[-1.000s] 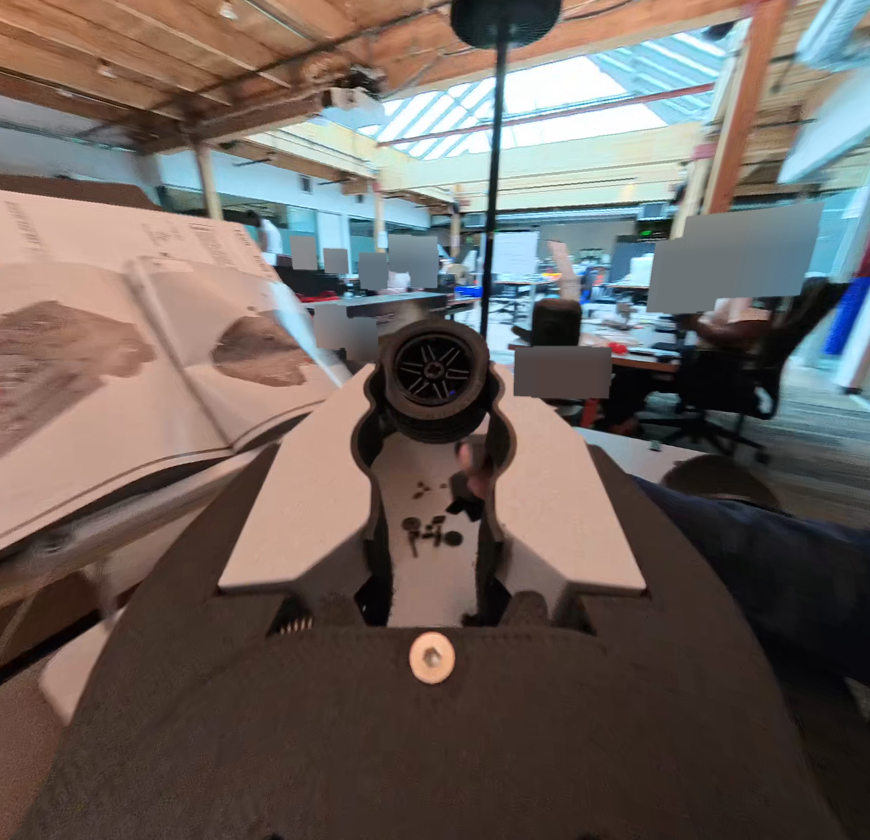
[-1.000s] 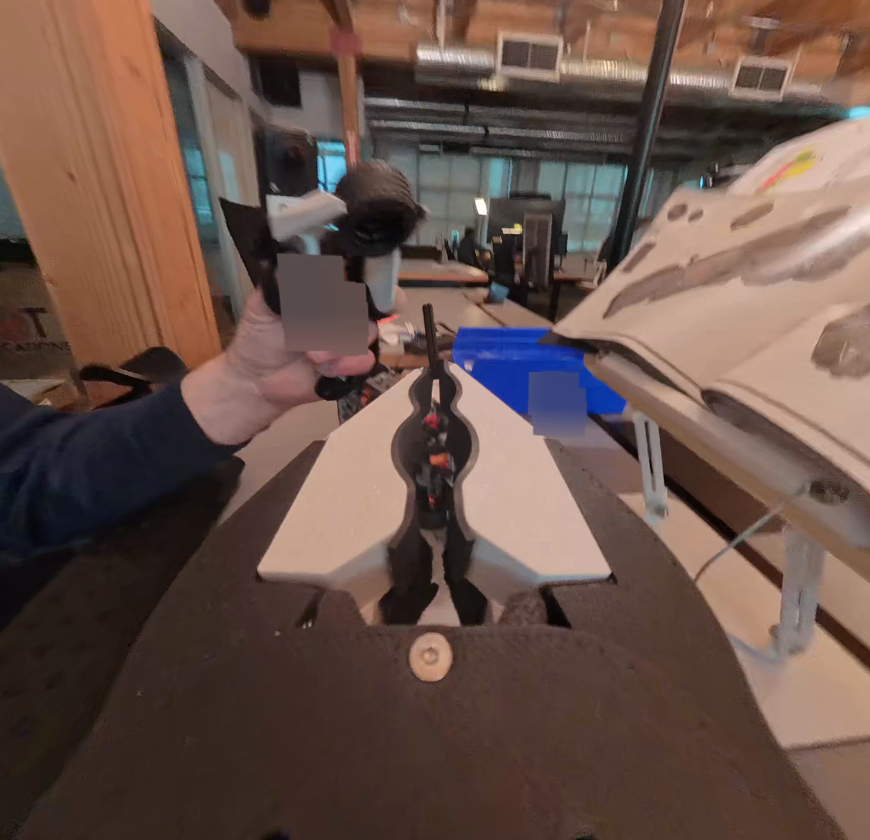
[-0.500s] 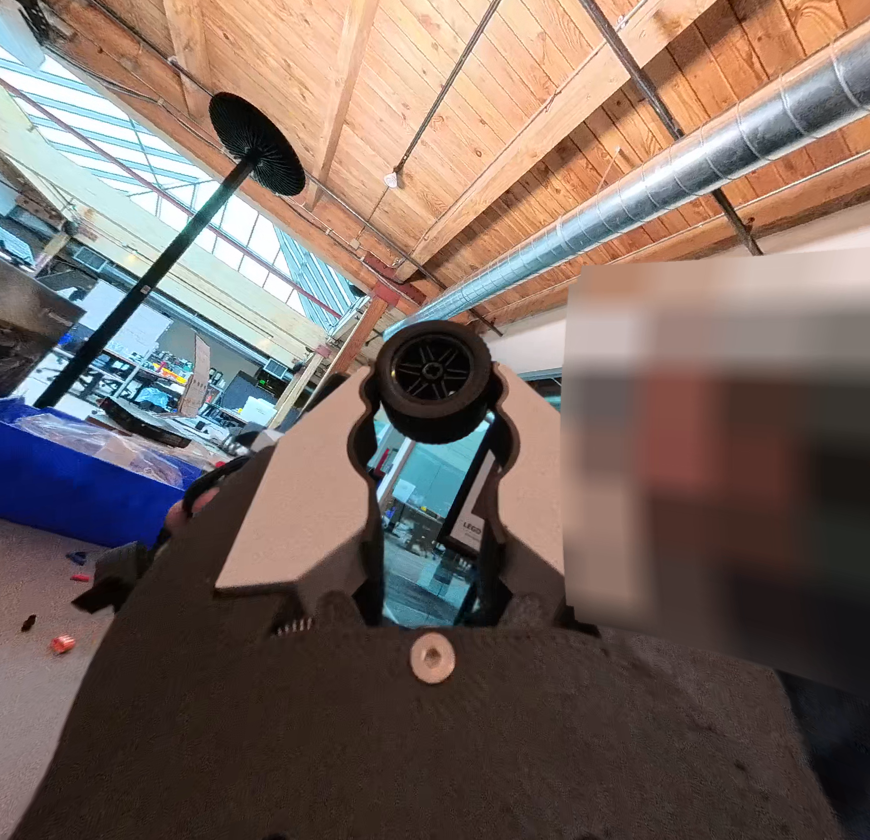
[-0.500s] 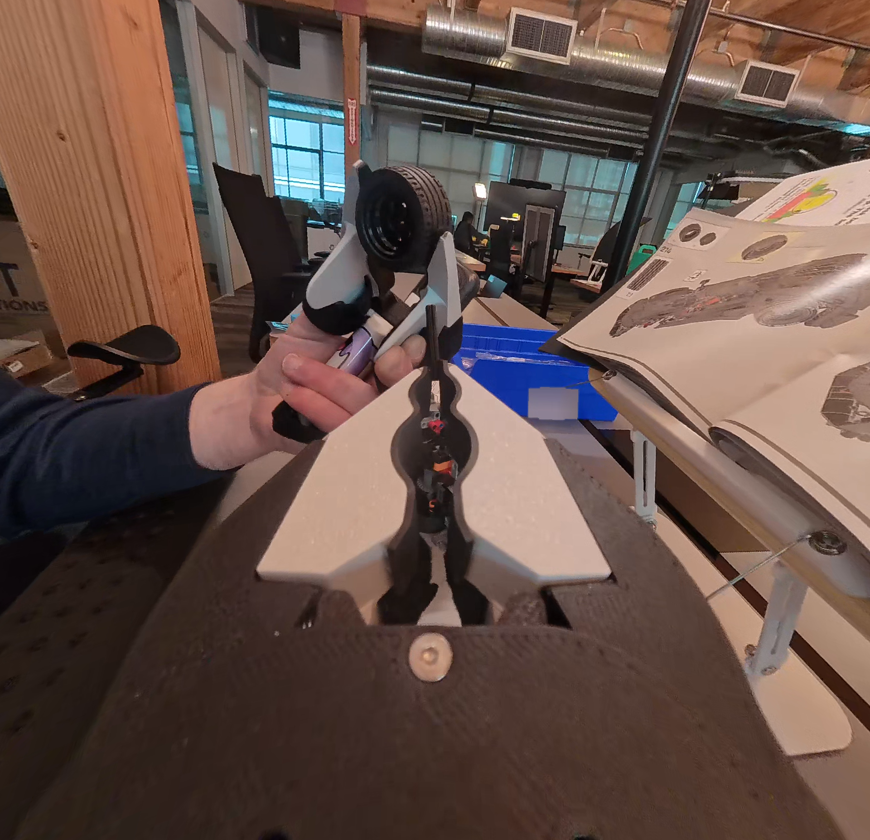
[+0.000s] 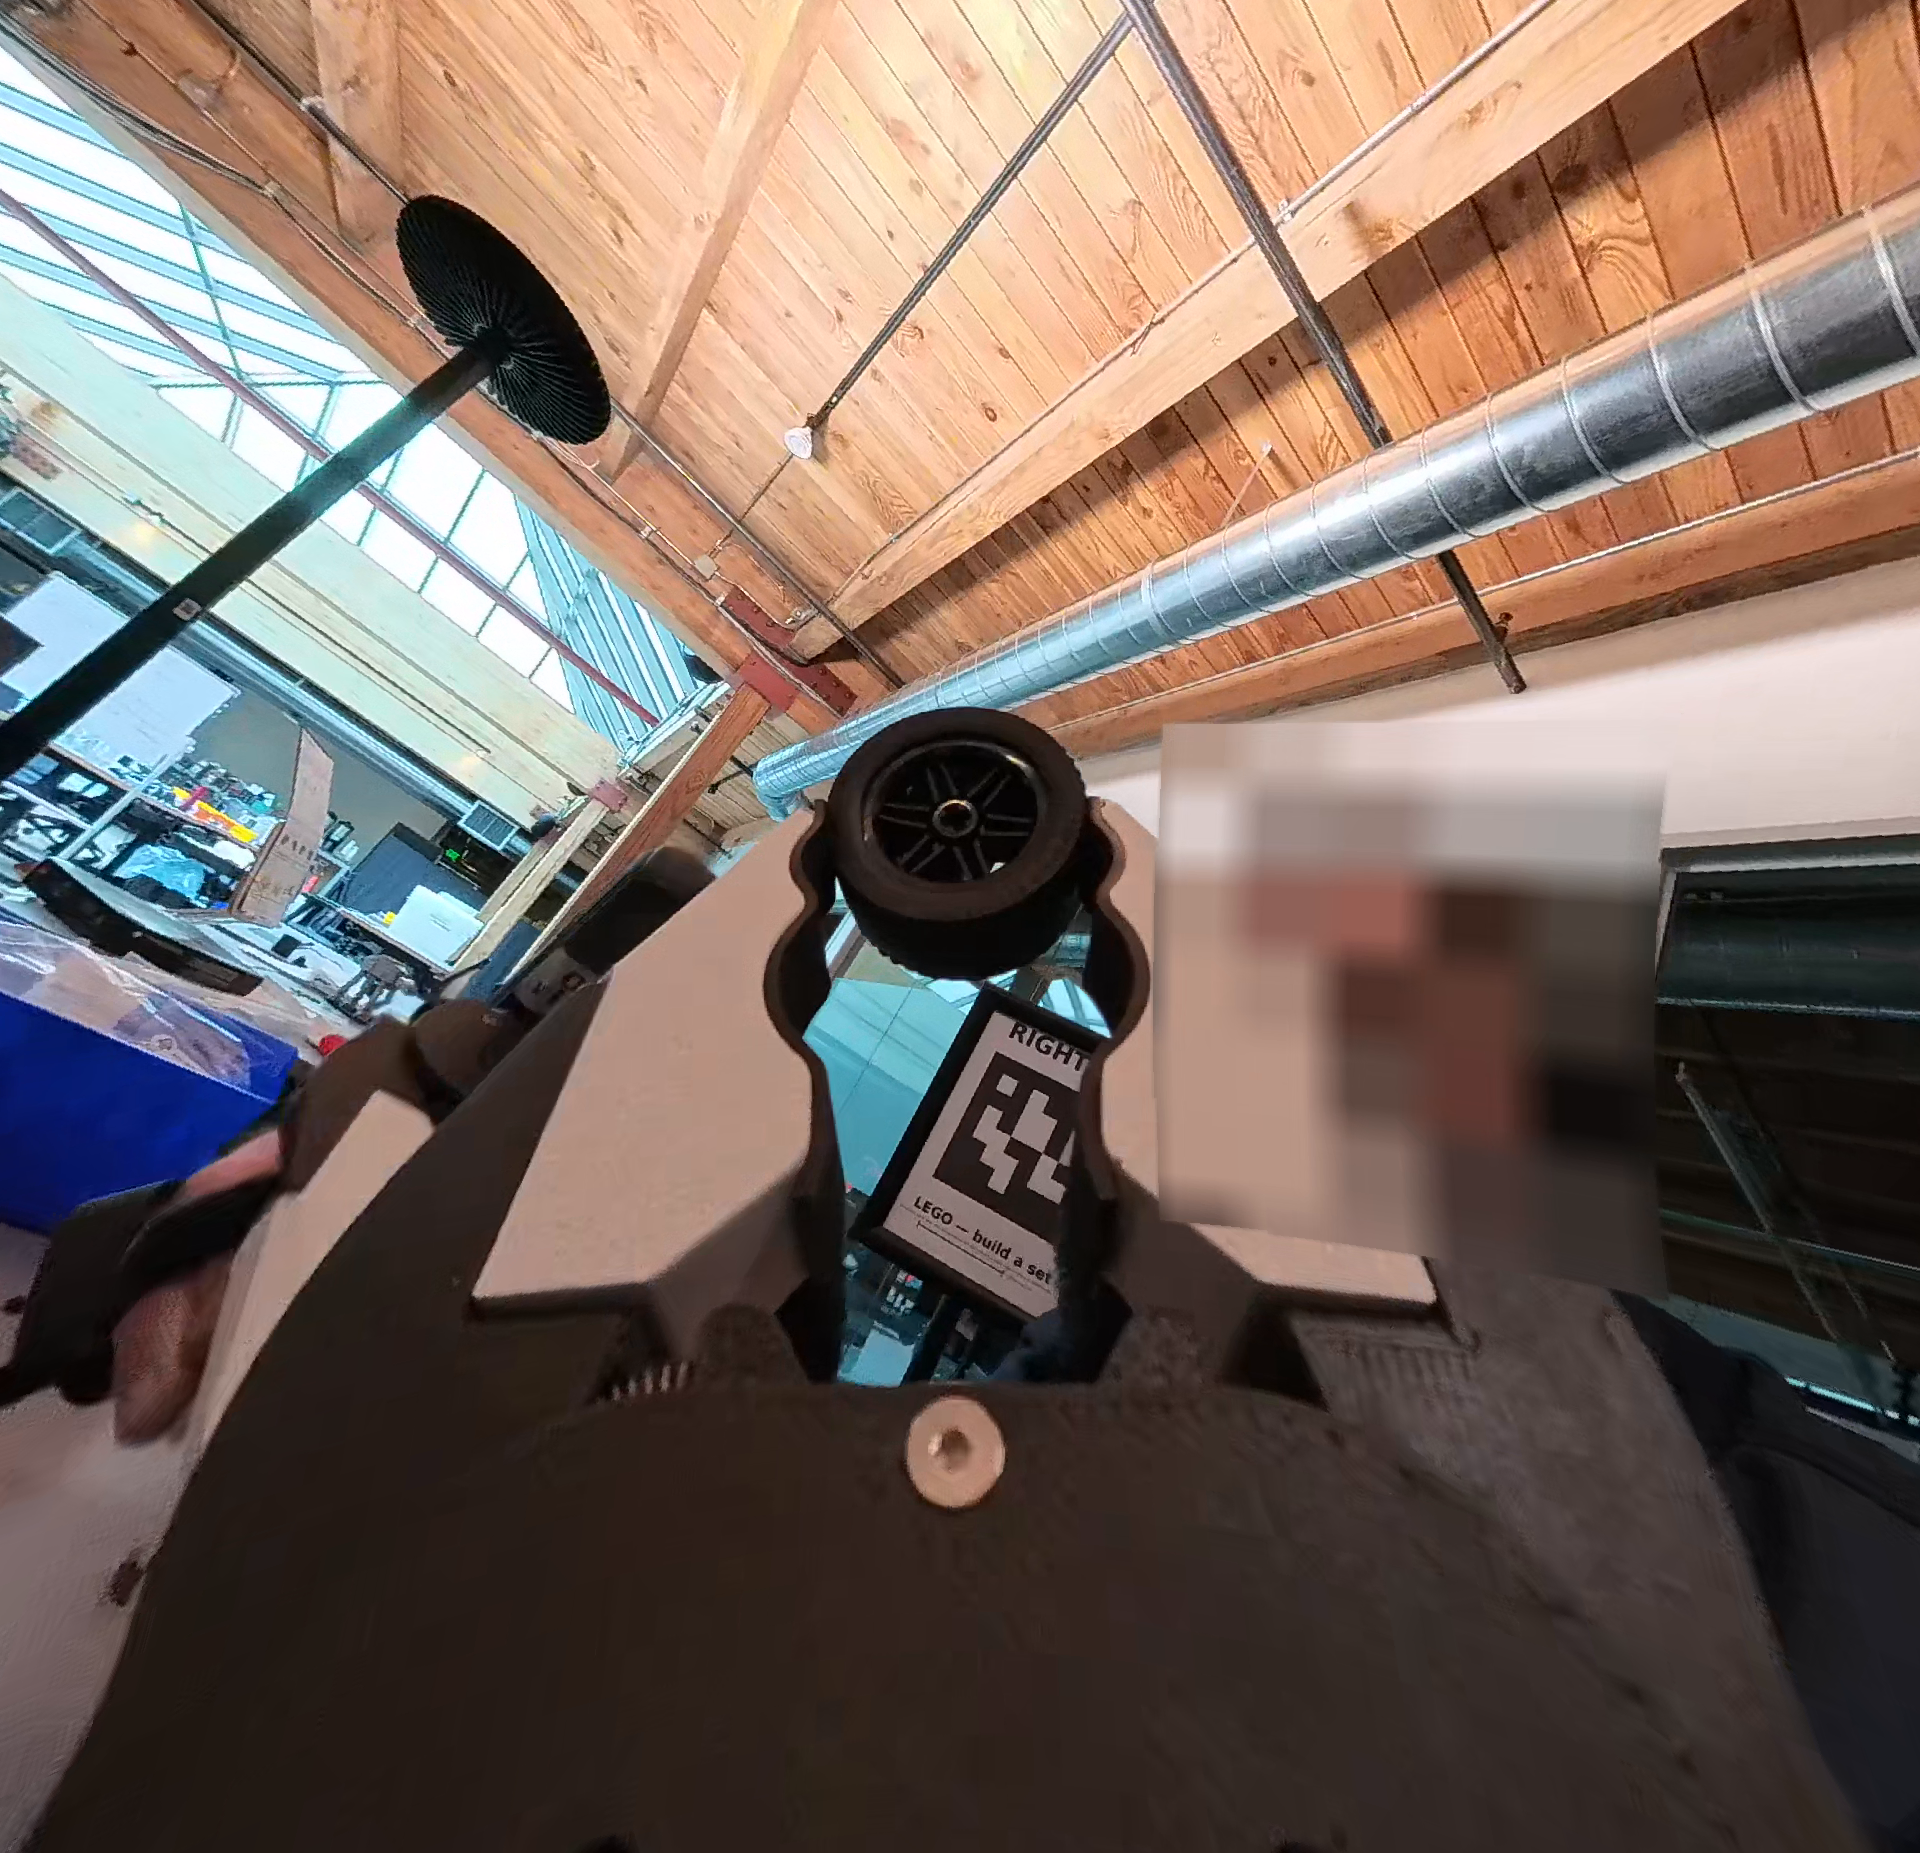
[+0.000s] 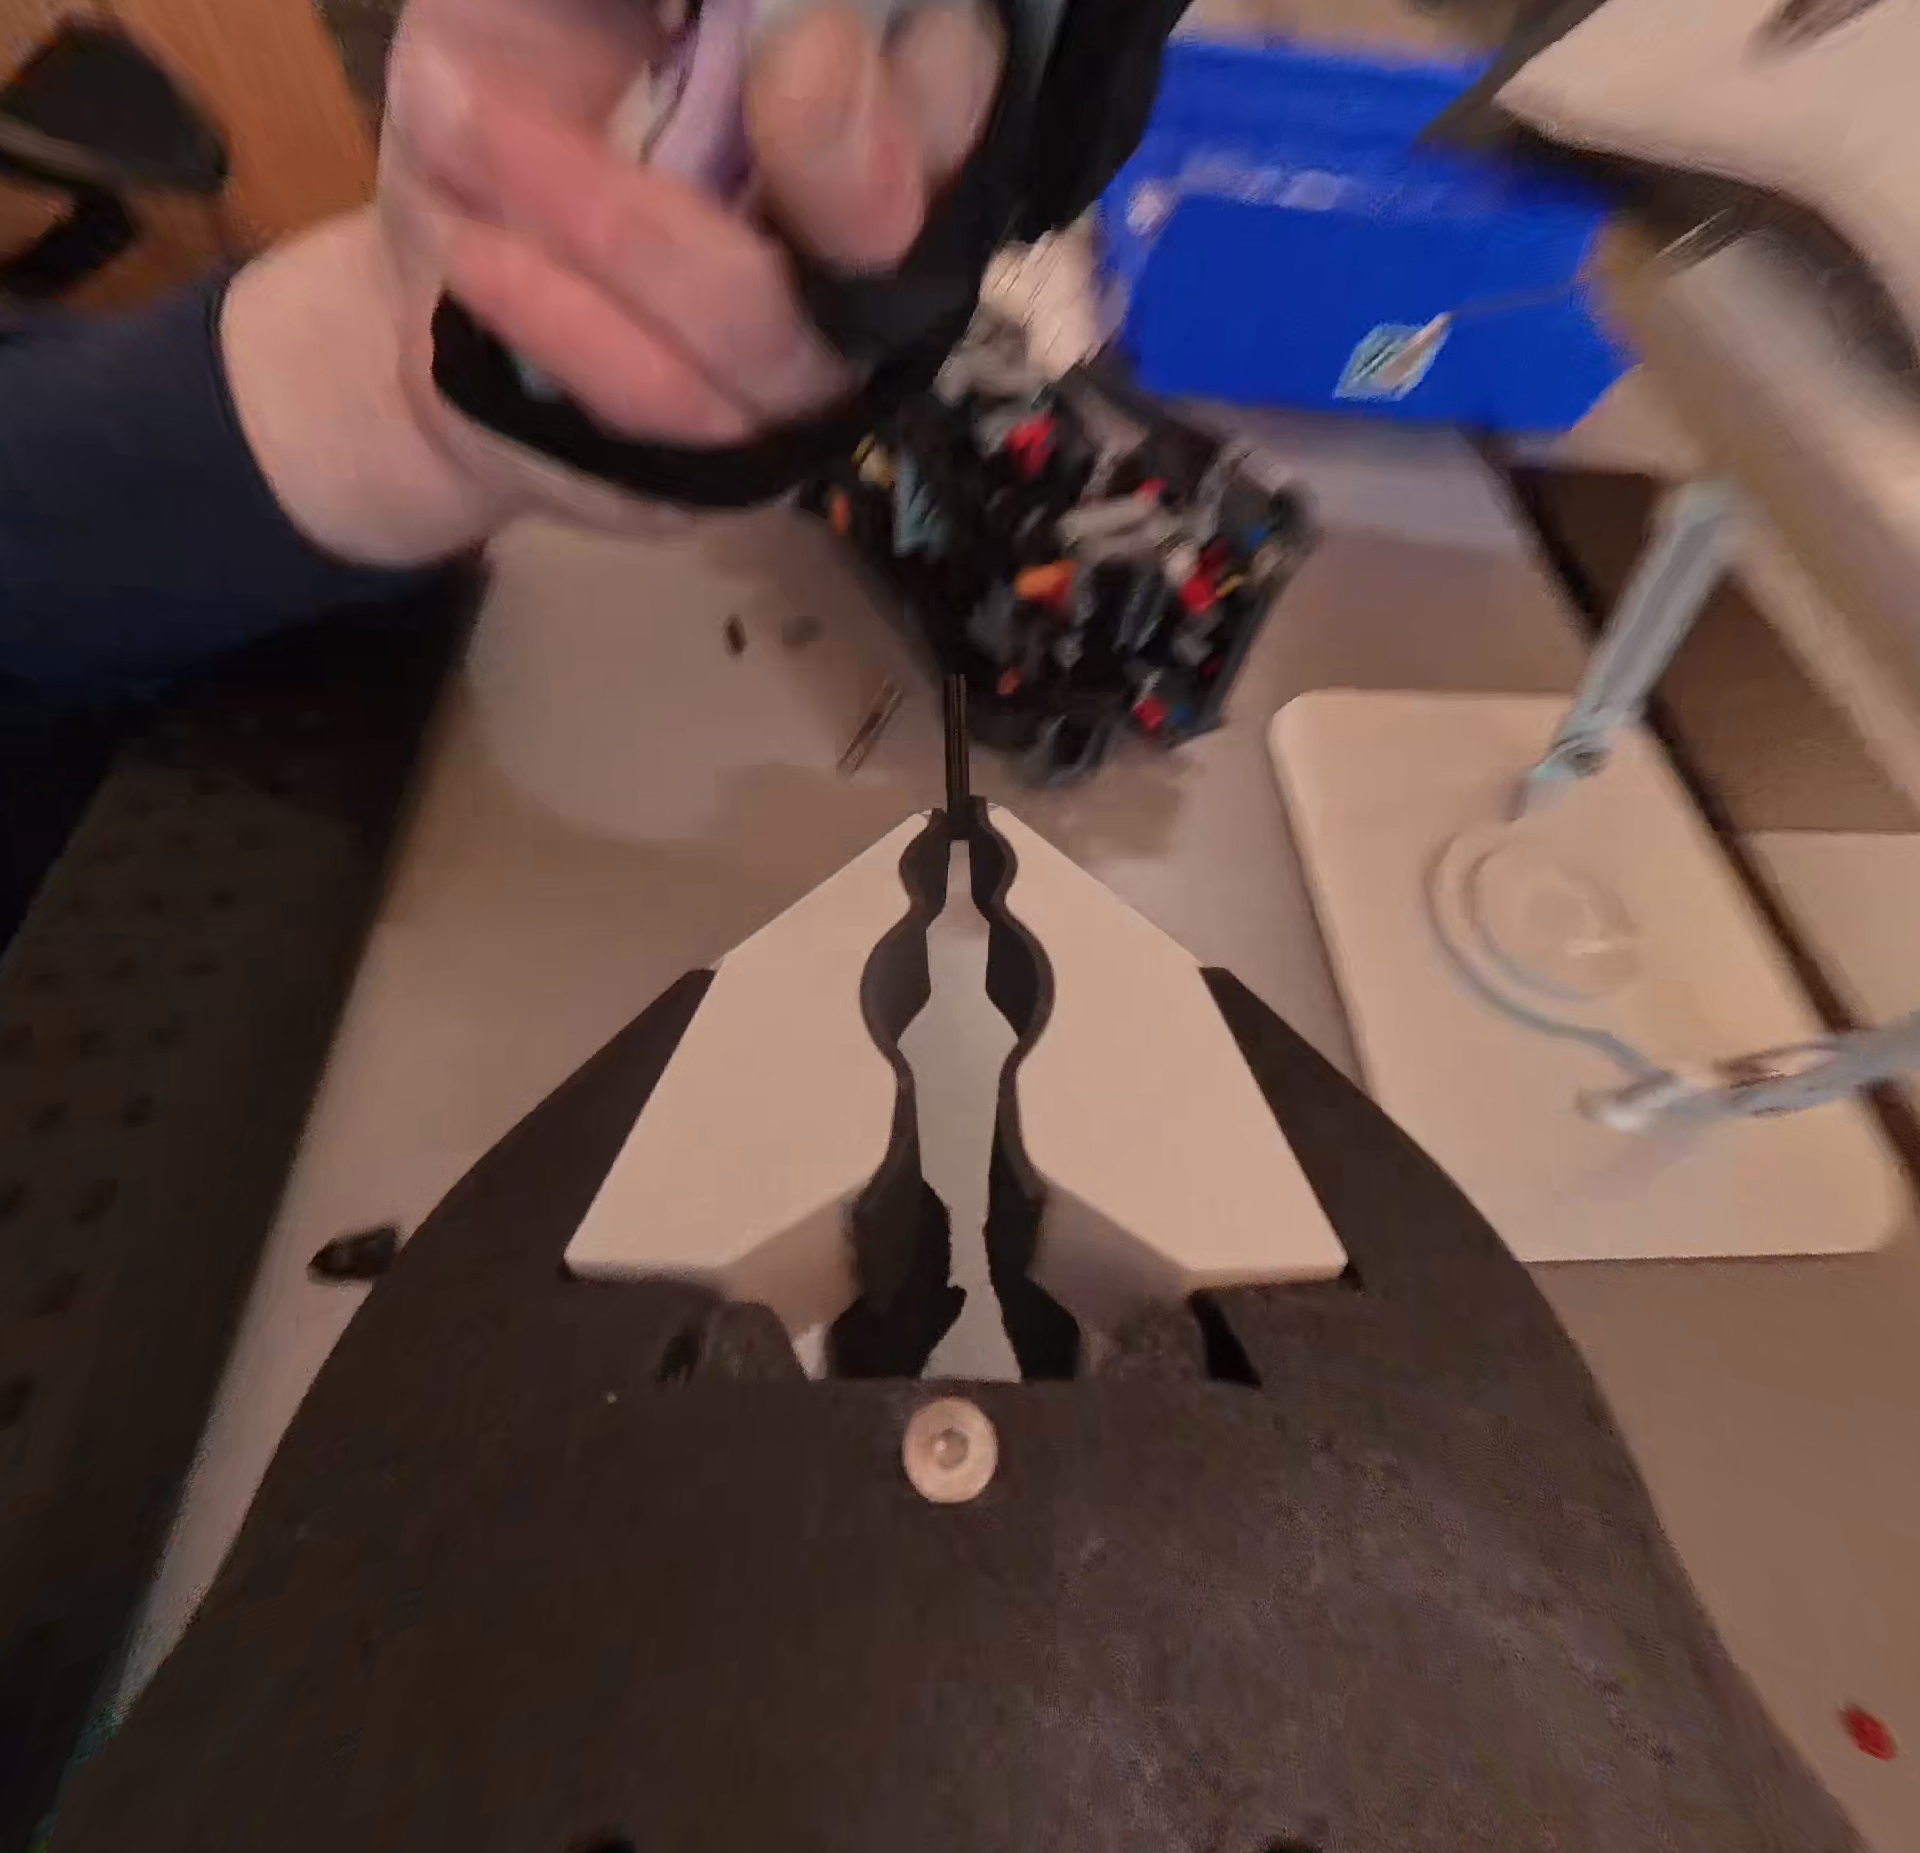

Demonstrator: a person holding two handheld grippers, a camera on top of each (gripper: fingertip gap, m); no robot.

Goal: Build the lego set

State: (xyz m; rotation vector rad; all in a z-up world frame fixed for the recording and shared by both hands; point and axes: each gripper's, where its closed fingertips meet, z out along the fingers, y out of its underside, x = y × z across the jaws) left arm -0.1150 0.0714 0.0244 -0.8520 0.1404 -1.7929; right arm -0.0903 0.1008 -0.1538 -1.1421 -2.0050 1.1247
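1. Gripping a small black wheel (image 5: 956, 858) at its tips, the left gripper (image 5: 956, 868) points up toward a wooden plank ceiling (image 5: 1039, 245); rubbery ribbed tyre, spoked black hub facing the camera.
2. Left fingers (image 5: 665, 1076): pale grey, flat-faced, with wavy dark inner edges closed against the tyre's sides.
3. Behind the gap, a framed card with a black-and-white square pattern (image 5: 997, 1128). A ribbed silver duct (image 5: 1351, 536) runs under the ceiling; a black pole with a round finned disc (image 5: 499, 317) stands left.
4. Right gripper (image 6: 961, 827): tips pinched on a thin black rod (image 6: 956, 743), which sticks straight out ahead.
5. Right view is motion-blurred. Beyond the rod sits a dark bin of mixed coloured bricks (image 6: 1081, 577) on a pale table (image 6: 623, 764).
6. Above the rod, a hand (image 6: 623, 245) with a dark blue sleeve wraps the other gripper's black strap, partly blocking the blue box (image 6: 1351, 245).
7. At right, a white stand base (image 6: 1558, 972) with a metal wire leg.
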